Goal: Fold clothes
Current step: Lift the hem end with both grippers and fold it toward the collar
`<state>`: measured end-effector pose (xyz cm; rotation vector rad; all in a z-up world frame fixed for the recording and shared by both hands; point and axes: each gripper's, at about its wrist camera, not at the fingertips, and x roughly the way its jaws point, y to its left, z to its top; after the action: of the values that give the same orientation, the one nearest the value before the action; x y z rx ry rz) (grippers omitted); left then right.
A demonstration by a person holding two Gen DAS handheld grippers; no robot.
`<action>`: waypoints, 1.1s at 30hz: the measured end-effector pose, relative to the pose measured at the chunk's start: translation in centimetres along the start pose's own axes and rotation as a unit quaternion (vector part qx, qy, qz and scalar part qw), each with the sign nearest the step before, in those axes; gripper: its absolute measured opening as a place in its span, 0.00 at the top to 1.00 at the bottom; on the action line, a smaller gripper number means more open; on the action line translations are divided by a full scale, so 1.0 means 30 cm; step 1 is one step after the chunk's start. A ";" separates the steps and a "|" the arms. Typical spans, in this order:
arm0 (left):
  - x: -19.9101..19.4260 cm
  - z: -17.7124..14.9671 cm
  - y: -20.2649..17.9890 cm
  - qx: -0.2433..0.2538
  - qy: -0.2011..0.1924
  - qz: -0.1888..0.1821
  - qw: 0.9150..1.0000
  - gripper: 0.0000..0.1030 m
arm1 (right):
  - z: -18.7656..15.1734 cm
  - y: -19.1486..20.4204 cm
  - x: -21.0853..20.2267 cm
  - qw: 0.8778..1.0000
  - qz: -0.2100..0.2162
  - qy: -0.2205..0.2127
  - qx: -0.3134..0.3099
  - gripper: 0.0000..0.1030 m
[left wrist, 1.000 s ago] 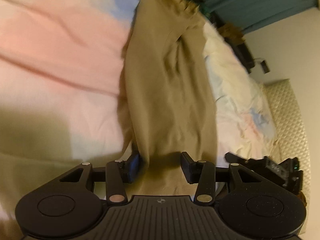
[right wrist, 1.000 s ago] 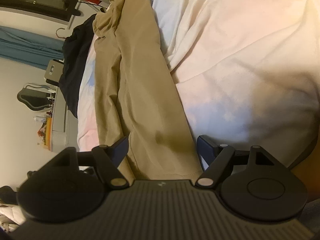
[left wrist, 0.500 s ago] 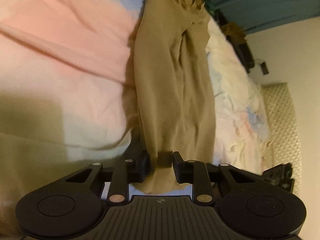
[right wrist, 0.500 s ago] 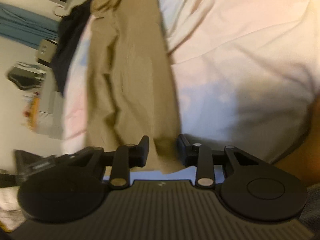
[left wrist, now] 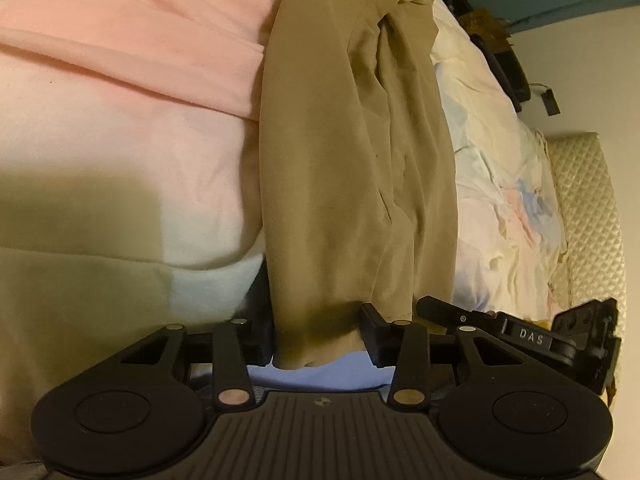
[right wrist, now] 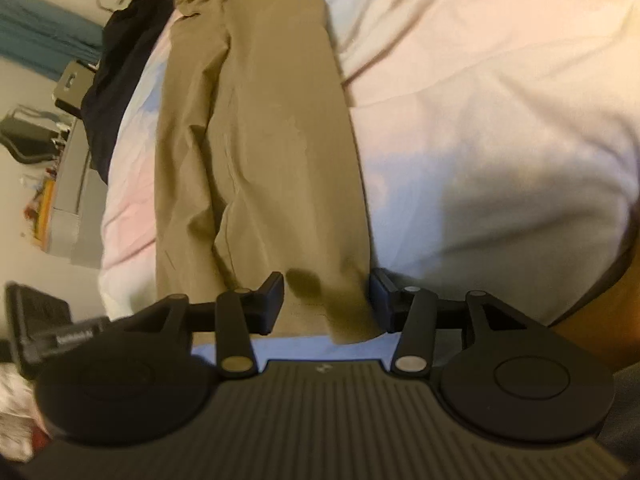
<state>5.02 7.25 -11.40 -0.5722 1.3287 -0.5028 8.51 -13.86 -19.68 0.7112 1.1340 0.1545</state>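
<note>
Warm, dim indoor light is tinting both views yellowish. The left hand-held gripper [left wrist: 316, 336] is casting a broad dark shadow across the bedding [left wrist: 120, 140] at lower left, and a small shadow patch is darkening the tan trousers [right wrist: 272, 140] near the right hand-held gripper [right wrist: 326, 304]. The right wrist view is showing motion blur, strongest at its left edge. Fisheye distortion is bending the room's edges in both views.
</note>
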 end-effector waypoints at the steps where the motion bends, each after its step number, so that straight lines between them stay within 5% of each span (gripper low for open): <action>1: 0.000 0.001 0.001 -0.001 0.000 0.001 1.000 0.71 | -0.005 0.007 0.001 1.000 0.001 0.000 -0.005 0.58; 3: -0.005 -0.001 0.006 -0.008 -0.004 0.002 1.000 0.85 | -0.013 0.021 0.002 1.000 0.002 -0.001 -0.017 0.84; 4: -0.009 -0.004 0.009 -0.010 -0.009 0.000 1.000 0.89 | -0.016 0.028 0.000 1.000 0.000 -0.002 -0.024 0.89; 9: -0.084 -0.023 -0.017 0.014 -0.091 -0.043 0.995 0.92 | -0.031 0.056 -0.099 0.996 0.020 -0.075 -0.035 0.90; 15: -0.243 -0.065 -0.073 0.021 -0.189 -0.116 0.975 0.92 | -0.035 0.087 -0.254 0.988 0.086 -0.125 -0.039 0.90; 20: -0.365 -0.147 -0.133 0.030 -0.243 -0.131 0.961 0.93 | -0.041 0.118 -0.383 0.978 0.132 -0.153 -0.050 0.91; 33: -0.436 -0.455 -0.097 -0.019 -0.259 -0.141 0.955 0.97 | -0.201 0.012 -0.535 0.970 0.173 -0.167 -0.024 0.92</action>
<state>-10.74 12.04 -1.69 -0.8651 0.7611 -0.5152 -3.66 -18.27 -8.45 0.8539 0.6758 0.3426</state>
